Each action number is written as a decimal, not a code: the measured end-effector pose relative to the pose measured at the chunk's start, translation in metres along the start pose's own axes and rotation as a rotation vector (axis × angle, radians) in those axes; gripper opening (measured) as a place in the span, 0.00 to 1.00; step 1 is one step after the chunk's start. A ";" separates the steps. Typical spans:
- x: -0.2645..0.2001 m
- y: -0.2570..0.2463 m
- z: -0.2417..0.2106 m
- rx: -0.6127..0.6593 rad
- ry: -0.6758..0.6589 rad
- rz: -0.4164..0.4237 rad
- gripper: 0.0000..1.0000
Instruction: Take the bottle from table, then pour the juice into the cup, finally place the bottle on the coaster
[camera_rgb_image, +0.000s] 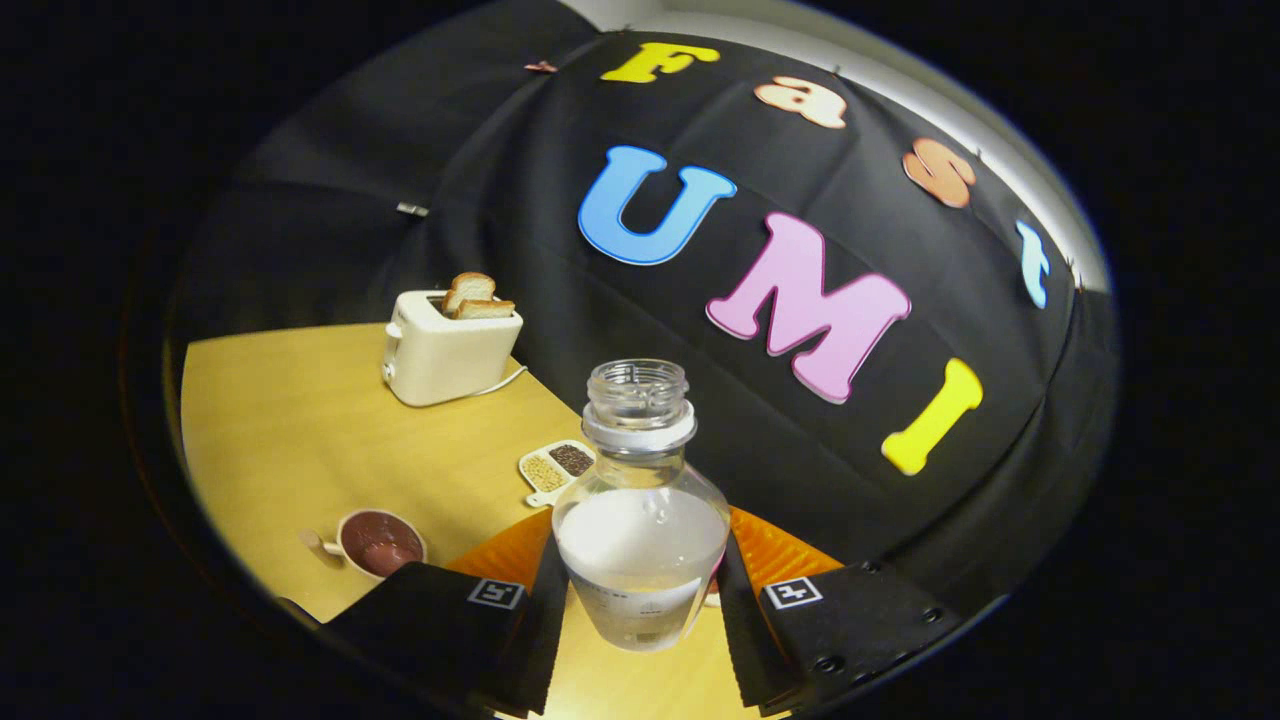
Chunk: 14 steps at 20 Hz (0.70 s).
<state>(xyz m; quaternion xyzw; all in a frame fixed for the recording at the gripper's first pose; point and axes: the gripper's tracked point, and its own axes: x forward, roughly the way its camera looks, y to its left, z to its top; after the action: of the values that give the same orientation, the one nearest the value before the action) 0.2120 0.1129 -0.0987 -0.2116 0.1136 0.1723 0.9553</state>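
bottle (641, 520) base cut off below, jaws hiding its sides, cup (379, 543) partly behind one finger

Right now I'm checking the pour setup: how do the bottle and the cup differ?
The bottle is clear, tall and narrow-necked; the cup is dark reddish, low and wide-mouthed. The bottle is held between the gripper fingers; the cup sits on the table beside them. Both are uncapped and open-topped.

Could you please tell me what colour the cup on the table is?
The cup is dark reddish-brown, inside too, seen best in the gripper view.
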 end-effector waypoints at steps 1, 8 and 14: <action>0.008 -0.001 -0.009 0.092 -0.008 0.023 0.71; 0.072 0.013 -0.067 0.424 -0.010 0.057 0.72; 0.099 0.019 -0.090 0.435 -0.042 0.057 0.72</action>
<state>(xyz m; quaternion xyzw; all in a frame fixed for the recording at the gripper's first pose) 0.2825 0.1167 -0.2136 0.0065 0.1343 0.1751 0.9753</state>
